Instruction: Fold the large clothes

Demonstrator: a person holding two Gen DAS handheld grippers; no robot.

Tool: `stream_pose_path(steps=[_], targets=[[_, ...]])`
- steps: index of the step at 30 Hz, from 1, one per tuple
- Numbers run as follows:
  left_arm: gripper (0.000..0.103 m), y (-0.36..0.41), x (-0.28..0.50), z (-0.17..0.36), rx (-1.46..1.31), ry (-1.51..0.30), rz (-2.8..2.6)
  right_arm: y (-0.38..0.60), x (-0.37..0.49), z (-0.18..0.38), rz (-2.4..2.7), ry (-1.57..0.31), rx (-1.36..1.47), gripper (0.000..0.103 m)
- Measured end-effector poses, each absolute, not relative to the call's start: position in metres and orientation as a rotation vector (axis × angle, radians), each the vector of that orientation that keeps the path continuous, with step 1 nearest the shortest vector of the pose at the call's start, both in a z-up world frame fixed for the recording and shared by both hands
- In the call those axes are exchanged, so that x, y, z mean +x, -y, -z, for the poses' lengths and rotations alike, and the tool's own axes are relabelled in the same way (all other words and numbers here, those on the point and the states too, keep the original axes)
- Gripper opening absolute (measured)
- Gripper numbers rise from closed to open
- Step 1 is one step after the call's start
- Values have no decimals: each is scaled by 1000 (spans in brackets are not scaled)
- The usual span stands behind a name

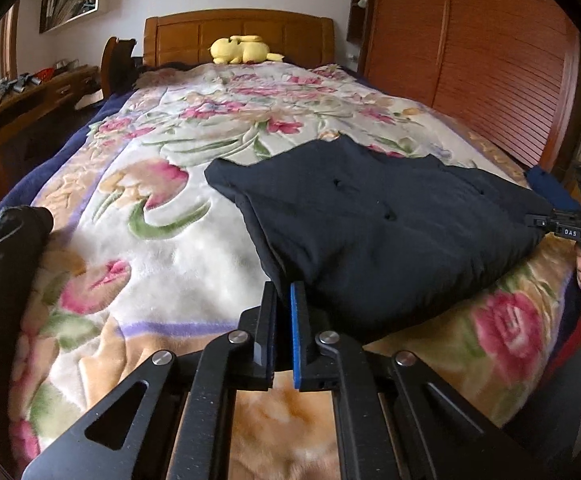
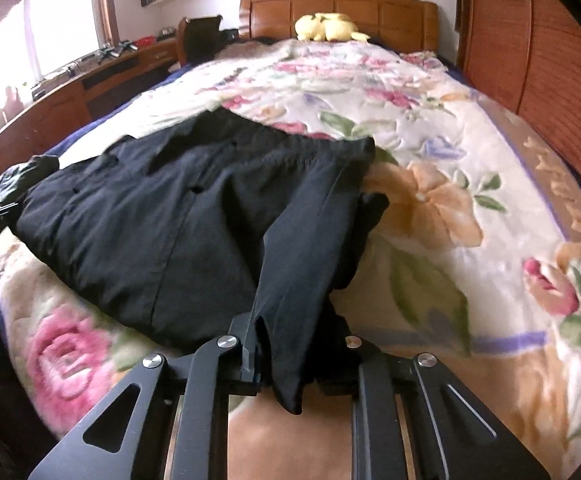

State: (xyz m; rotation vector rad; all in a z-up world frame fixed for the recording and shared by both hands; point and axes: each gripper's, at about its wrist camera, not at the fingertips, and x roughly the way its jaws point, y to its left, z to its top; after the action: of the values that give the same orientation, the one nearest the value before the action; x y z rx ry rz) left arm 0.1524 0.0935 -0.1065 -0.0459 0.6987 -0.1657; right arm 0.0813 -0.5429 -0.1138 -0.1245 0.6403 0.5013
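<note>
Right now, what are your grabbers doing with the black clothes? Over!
Left hand-held gripper shut on black garment corner. Right hand-held gripper shut on its other edge. Garment lies on floral blanket. Nothing blocking.

Left wrist view low at the bed's foot, facing the headboard [image 1: 238, 36], close over the floral blanket [image 1: 162, 248], right wrist view likewise beside it, both sharing black garment [image 1: 370, 216], yellow plush toy [image 2: 330, 26].
</note>
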Motion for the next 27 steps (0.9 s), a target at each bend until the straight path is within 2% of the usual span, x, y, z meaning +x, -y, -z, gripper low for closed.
stream_pose_path(steps=[8, 12, 15, 17, 19, 27], targets=[[6, -87, 92, 99, -63, -681, 197, 565, 27, 107, -530, -641, -125, 19], [6, -78, 85, 115, -26, -720, 162, 562, 33, 111, -509, -681, -147, 24], [6, -78, 88, 122, -40, -734, 138, 558, 46, 102, -485, -690, -152, 45], [6, -82, 89, 124, -73, -738, 145, 560, 46, 91, -459, -675, -138, 62], [6, -85, 90, 127, -95, -747, 156, 563, 49, 82, -410, -649, -129, 71], [6, -87, 90, 139, -119, -762, 173, 494, 46, 61, -518, -574, -160, 72]])
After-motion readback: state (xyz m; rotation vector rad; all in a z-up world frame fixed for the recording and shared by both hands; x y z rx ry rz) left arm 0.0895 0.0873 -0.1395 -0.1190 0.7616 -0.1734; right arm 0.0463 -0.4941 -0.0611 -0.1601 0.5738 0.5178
